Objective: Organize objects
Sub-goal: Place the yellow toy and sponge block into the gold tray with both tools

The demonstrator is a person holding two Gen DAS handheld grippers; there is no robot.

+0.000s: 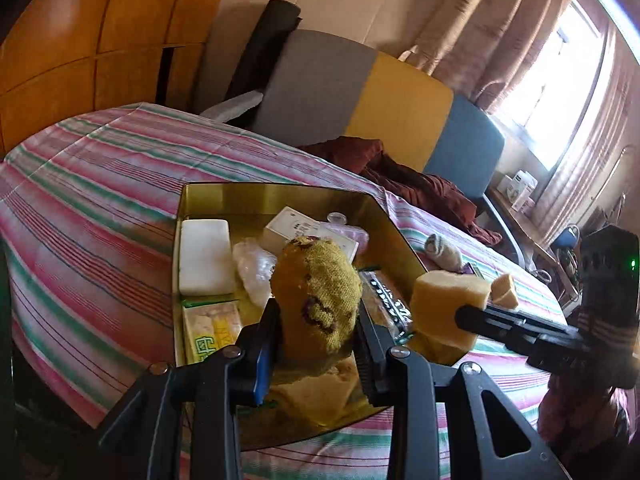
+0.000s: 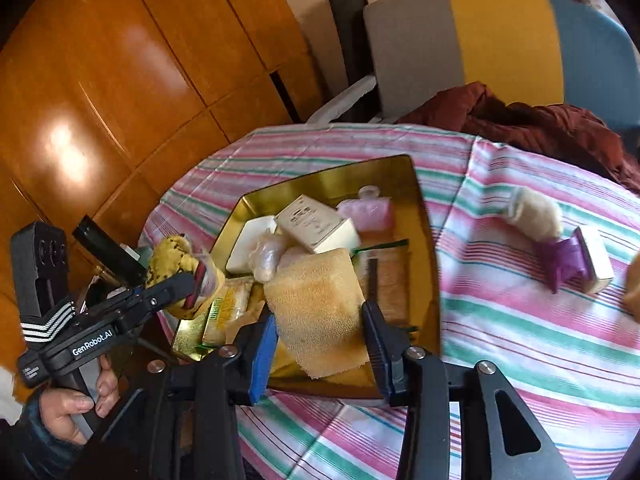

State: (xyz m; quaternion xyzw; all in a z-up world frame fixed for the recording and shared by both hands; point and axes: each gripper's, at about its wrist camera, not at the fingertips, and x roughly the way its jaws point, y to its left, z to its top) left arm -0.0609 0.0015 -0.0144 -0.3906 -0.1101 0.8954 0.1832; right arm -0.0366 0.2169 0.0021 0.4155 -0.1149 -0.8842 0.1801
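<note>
My left gripper (image 1: 316, 332) is shut on a worn yellow-green scrub sponge (image 1: 318, 296) and holds it over the near part of the gold tin tray (image 1: 208, 194). My right gripper (image 2: 320, 336) is shut on a tan foam sponge (image 2: 316, 304), held above the tray's (image 2: 424, 240) near edge. The right gripper also shows in the left wrist view (image 1: 472, 312) with its sponge (image 1: 444, 312). The left gripper shows in the right wrist view (image 2: 188, 284) with the scrub sponge (image 2: 176, 256). The tray holds a white soap bar (image 1: 206, 256), a white box (image 2: 316, 224), a pink bottle (image 2: 368, 208) and packets.
The tray sits on a round table with a striped cloth (image 2: 500, 320). A rolled pale sock (image 2: 532, 212) and a purple-ribboned small box (image 2: 580, 260) lie on the cloth to the right. A chair (image 2: 480, 40) with dark red cloth (image 2: 540, 124) stands behind; wooden cabinets (image 2: 100, 80) stand at left.
</note>
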